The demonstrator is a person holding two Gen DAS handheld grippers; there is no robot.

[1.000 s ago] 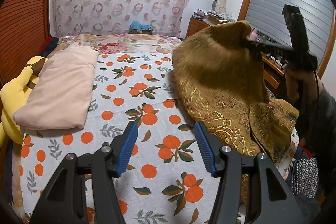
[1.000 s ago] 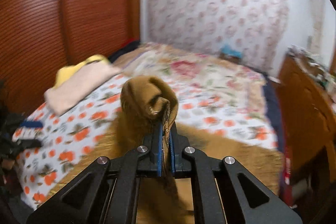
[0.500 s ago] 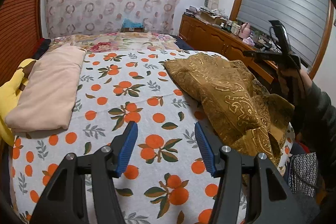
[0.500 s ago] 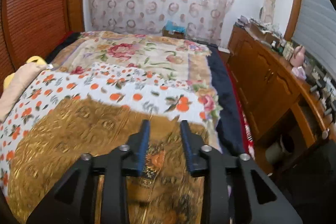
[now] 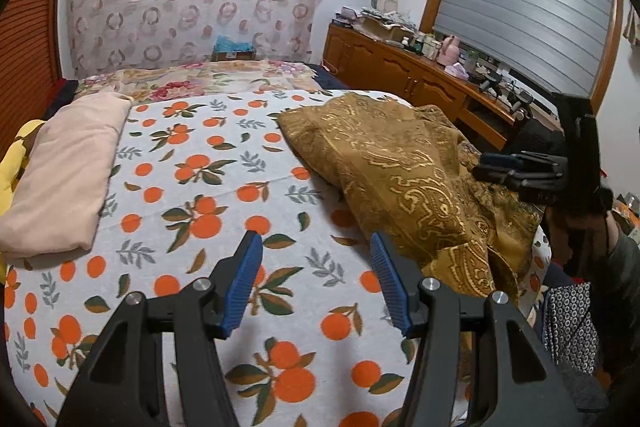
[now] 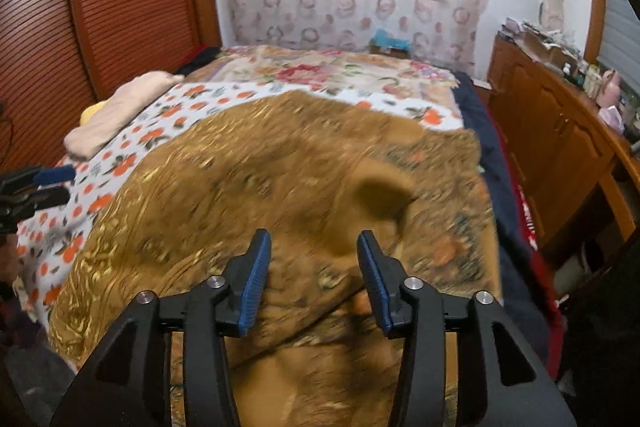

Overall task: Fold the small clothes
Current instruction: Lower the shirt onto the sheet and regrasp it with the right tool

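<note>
Bedroom w/ a bed (image 5: pixel 192 187) under an orange-print sheet, patterned curtain behind, wooden dresser (image 5: pixel 400 75) along the far right side. Landmark = the gold-brown garment (image 5: pixel 400 167), a brocade-looking piece lying rumpled on the bed, its lower part spilling over the bed's near edge. Across the sheet from the garment, well apart, sits a folded pink cloth (image 5: pixel 68 179) w/ something yellow (image 5: pixel 16 155) under it.

Left gripper (image 5: pixel 316 283) hovers over bare sheet just beside the garment's near-left hem; fingers apart, nothing btwn them. Right gripper (image 6: pixel 312 279) is directly above the garment's middle, jaws opening, pads clear of the fabric, no cloth pinched. Right-wrist view is motion-blurred, so fine creases there are hard to read.

Handling, my guess: fabric looks soft but fairly thick and heavy-draping, woven gold pattern probably a bit slick, so a shallow pinch could slip. Not fragile. It's bunched w/ a raised hump near the right gripper, so it prob needs spreading flat before any fold.

Where to grab: edges/corners, not the middle. Left side could take the hem nearest it; right side the far-right edge toward the dresser. Take a deep bite of the hem, both layers if doubled. Which edge is collar or hem, can't tell.
</note>
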